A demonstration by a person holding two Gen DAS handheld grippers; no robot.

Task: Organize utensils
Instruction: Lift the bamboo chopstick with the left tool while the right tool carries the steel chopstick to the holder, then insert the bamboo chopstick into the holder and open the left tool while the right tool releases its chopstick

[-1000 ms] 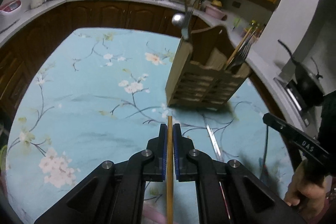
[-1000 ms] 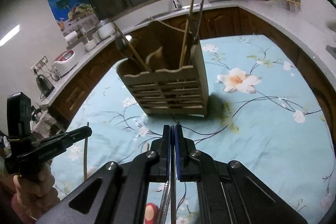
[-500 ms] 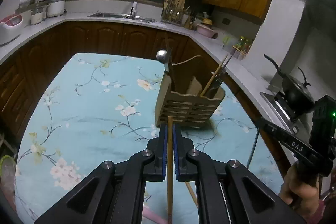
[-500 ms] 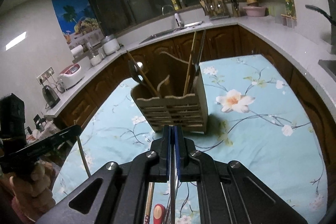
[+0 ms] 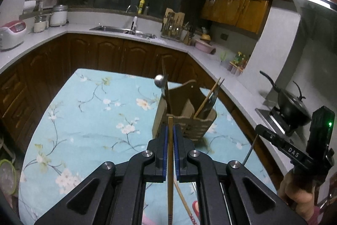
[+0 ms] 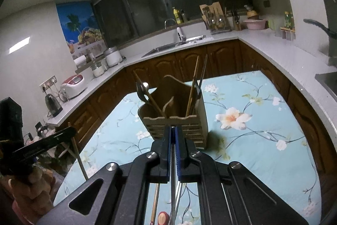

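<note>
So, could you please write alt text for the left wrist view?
The left gripper is shut on a wooden chopstick, raised above a floral tablecloth and pointing toward a wooden utensil caddy holding cutlery. The right gripper is at the right edge.

One wooden utensil holder [image 5: 185, 119] is seen on the table. In it, one spoon [image 5: 158, 80], two forks [image 5: 212, 98] and two chopsticks [image 6: 193, 85] are counted; beside it, two grippers [image 5: 170, 136].
</note>
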